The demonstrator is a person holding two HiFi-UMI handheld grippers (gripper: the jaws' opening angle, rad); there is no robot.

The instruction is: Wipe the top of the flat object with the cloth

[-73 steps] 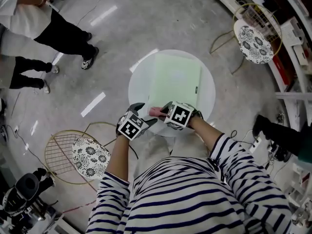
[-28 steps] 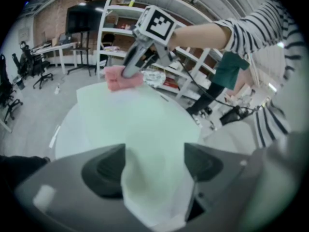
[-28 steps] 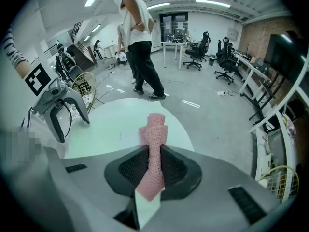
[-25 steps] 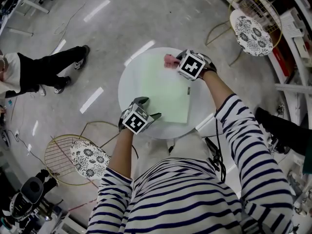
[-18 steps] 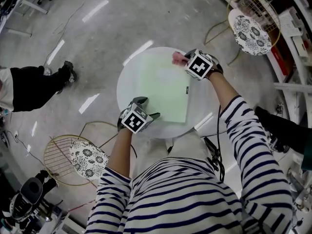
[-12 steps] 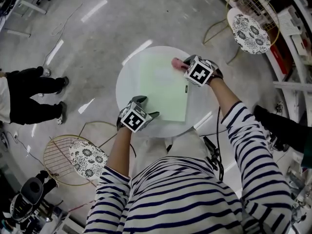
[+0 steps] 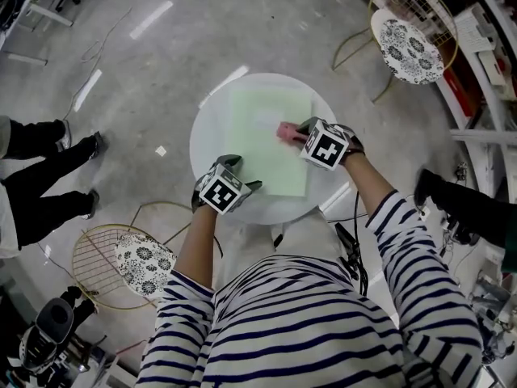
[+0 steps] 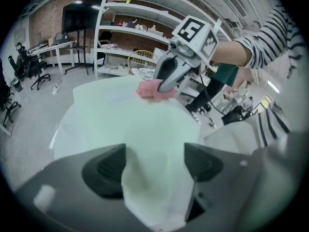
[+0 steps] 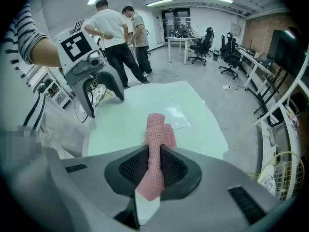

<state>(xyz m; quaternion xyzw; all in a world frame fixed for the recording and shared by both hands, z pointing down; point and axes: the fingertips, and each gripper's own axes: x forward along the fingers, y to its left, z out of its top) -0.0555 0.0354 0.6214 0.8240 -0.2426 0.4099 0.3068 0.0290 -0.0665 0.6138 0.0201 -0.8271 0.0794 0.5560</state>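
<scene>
A pale green flat sheet (image 7: 262, 148) lies on a round white table (image 7: 208, 136). My right gripper (image 7: 295, 132) is shut on a pink knitted cloth (image 7: 286, 130), and the cloth rests on the sheet's right half. In the right gripper view the cloth (image 9: 157, 134) runs out between the closed jaws of the right gripper (image 9: 153, 170) onto the sheet (image 9: 159, 105). My left gripper (image 7: 234, 166) stands at the sheet's near left corner. Its jaws (image 8: 154, 168) are wide apart, with the corner of the sheet (image 8: 145, 139) lying between them.
A wire chair with a patterned cushion (image 7: 149, 261) stands near left of the table, and another (image 7: 408, 39) at the far right. A person's legs (image 7: 40, 184) are at the left. Shelving lines the right side. Two people (image 9: 113, 33) stand beyond the table.
My right gripper has dragged the pink cloth from the sheet's far edge toward me along its right side. The left gripper has stayed put. The people at the left have walked on.
</scene>
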